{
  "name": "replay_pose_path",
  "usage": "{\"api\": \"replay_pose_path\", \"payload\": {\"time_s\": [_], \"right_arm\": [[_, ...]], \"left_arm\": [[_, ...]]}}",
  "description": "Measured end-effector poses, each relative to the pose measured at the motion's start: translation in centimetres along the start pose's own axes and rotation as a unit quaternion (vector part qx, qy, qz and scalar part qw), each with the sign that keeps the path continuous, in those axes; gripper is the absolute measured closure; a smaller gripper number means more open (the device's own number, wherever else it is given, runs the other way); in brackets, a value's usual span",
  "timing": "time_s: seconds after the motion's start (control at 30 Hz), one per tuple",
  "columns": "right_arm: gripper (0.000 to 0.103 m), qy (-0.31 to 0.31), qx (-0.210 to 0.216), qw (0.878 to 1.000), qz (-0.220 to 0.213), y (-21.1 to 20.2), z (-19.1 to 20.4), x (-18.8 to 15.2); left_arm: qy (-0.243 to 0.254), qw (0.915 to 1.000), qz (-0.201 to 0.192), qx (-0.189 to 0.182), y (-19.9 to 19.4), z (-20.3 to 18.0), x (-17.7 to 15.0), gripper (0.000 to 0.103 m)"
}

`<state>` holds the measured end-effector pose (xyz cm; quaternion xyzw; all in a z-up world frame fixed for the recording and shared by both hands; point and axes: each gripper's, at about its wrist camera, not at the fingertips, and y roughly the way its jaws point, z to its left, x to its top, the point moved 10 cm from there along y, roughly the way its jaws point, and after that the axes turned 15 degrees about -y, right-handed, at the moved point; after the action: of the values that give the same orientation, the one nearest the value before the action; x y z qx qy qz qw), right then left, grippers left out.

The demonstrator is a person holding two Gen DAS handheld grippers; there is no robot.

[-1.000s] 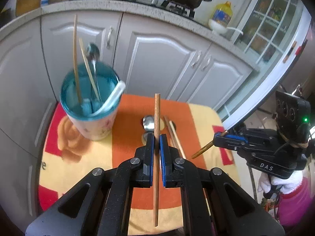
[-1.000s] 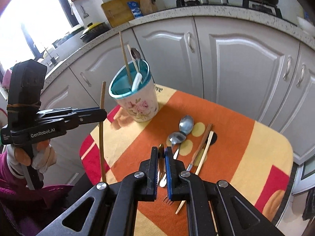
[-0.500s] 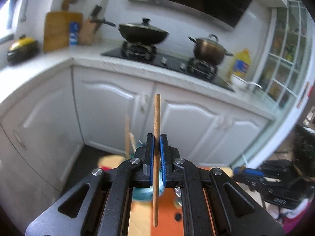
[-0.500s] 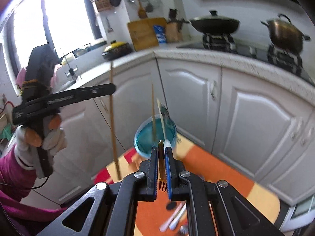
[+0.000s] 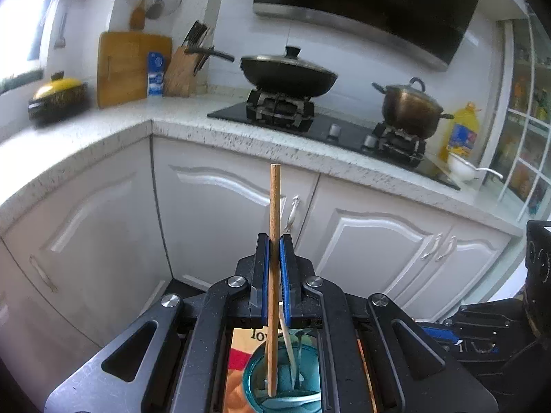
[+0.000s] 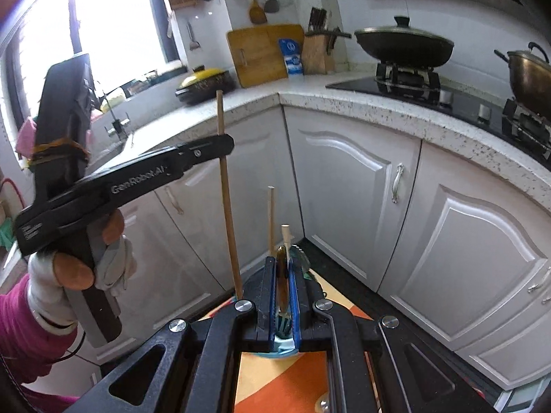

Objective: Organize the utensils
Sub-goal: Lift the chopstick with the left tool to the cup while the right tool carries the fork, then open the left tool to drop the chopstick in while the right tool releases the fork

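At the bottom centre of the left wrist view, the left gripper (image 5: 274,275) is clamped on a wooden chopstick (image 5: 274,241), which stands nearly upright between the blue pads. Its top end rises in front of the white cabinet doors (image 5: 220,213), and its lower end hangs over the mouth of a teal cup (image 5: 253,375) seen through the gap in the gripper frame; whether the tip touches the cup's inside cannot be told. A white utensil handle and a thin metal one lean inside that cup. Under the cup lies an orange and yellow cloth (image 5: 241,347). In the right wrist view, the right gripper (image 6: 283,296) at the lower centre is closed on a fork (image 6: 283,320), its dark handle pointing up and its tines pointing down between the pads. Just past this gripper, another chopstick (image 6: 271,220) and a pale utensil handle (image 6: 285,234) stick up from the cup, whose teal rim (image 6: 280,352) shows under the pads. At the left of this frame the other gripper, held by a gloved hand (image 6: 86,268), grips its chopstick upright. A dark wok (image 6: 403,46) sits on the stove at the upper right.
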<state>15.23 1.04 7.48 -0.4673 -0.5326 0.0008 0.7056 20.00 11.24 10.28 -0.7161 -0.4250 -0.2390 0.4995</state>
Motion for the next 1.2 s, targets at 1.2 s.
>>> {"api": "replay_pose_path", "payload": {"time_s": [1.2], "right_arm": [[0.082,0.076,0.033,0.994,0.075,6.5,-2.0,-6.7]], "left_arm": [[-0.02,0.9955,0.082,0.043,3.0,3.5,-9.1,0.068]]}}
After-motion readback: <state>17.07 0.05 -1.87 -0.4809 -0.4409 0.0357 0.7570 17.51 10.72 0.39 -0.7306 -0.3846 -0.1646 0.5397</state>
